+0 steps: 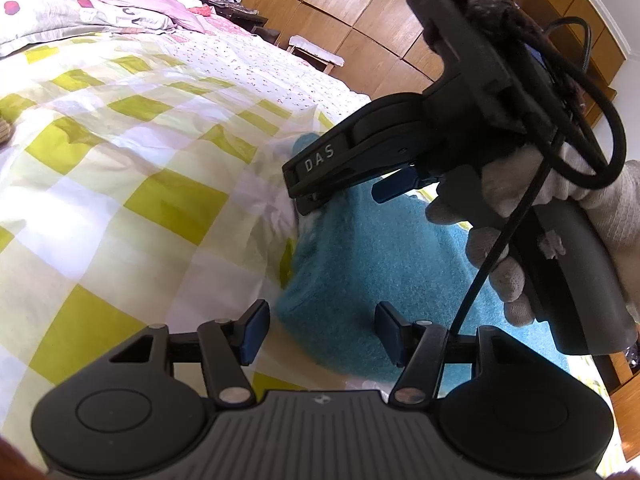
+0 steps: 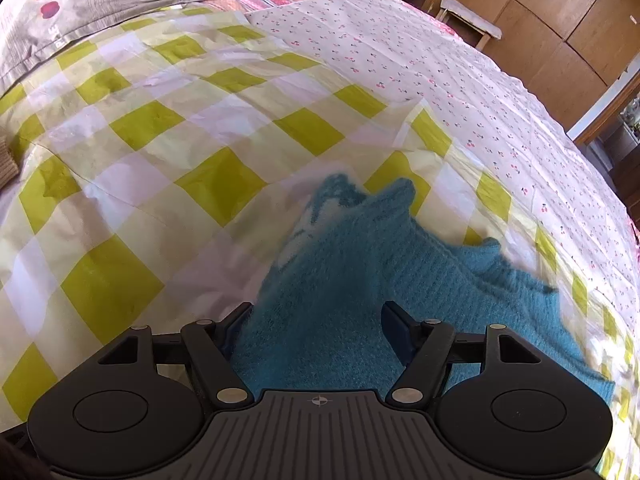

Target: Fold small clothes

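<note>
Garment: fuzzy blue knit (image 2: 352, 264) crumpled on the bed (image 2: 168, 160), at 6 o'clock in the right wrist view.
Left gripper (image 1: 320, 330): apart, nothing between the pads, over the knit's near edge.
Right gripper (image 2: 316, 332): apart, knit between the pads, not pinched.
Risk: likely a bunched grab, taking several layers or the checked quilt (image 2: 224, 176) beneath; loose cable (image 1: 496, 240) could snag.
Surface: soft, wrinkled, yielding.
Room: wooden wardrobe (image 1: 360, 8) at 1 o'clock, pillow (image 1: 80, 12) at 11 o'clock.
</note>
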`<action>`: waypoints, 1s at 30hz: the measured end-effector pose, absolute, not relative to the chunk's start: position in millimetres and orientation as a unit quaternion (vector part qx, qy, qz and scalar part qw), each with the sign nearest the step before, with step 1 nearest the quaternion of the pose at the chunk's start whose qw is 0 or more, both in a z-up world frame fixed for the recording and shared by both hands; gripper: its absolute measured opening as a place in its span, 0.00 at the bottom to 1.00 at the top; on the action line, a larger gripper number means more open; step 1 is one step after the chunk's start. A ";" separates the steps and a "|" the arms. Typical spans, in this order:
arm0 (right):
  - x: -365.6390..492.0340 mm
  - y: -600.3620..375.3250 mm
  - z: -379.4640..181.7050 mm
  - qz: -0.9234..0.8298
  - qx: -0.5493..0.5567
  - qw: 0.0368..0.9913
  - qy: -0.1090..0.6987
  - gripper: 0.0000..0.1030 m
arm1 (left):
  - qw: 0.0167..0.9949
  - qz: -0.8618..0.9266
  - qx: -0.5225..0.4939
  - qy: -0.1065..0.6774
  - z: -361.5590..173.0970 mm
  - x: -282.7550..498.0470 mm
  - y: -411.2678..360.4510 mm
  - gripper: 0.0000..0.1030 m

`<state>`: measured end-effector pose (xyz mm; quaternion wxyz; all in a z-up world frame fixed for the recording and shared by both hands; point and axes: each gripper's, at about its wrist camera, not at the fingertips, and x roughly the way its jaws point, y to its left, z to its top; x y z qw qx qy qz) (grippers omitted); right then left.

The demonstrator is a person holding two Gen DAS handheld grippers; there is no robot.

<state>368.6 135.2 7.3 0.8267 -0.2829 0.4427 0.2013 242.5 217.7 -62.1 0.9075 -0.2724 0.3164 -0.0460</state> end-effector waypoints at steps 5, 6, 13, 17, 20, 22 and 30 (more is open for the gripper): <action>368.5 136.0 10.6 0.199 -0.282 0.827 0.444 0.67 | 0.911 -0.050 -0.269 0.309 -63.4 240.3 214.8 0.61; 368.7 135.9 10.7 0.198 -0.282 0.828 0.443 0.67 | 0.911 -0.054 -0.269 0.309 -63.3 239.6 213.2 0.61; 376.2 141.8 8.9 0.187 -0.272 0.827 0.455 0.67 | 0.911 -0.064 -0.264 0.311 -68.4 239.2 202.2 0.61; 377.7 153.3 -5.8 0.173 -0.301 0.815 0.464 0.69 | 0.906 -0.066 -0.274 0.315 -72.6 240.7 202.1 0.62; 377.4 157.9 -17.1 0.164 -0.318 0.815 0.455 0.73 | 0.906 -0.064 -0.273 0.316 -74.6 244.8 199.1 0.62; 376.3 156.6 -17.3 0.166 -0.320 0.817 0.451 0.71 | 0.907 -0.064 -0.271 0.316 -74.7 245.7 197.8 0.63; 381.1 122.0 12.2 0.197 -0.244 0.829 0.463 0.32 | 0.912 -0.069 -0.278 0.293 -77.1 242.0 190.8 0.66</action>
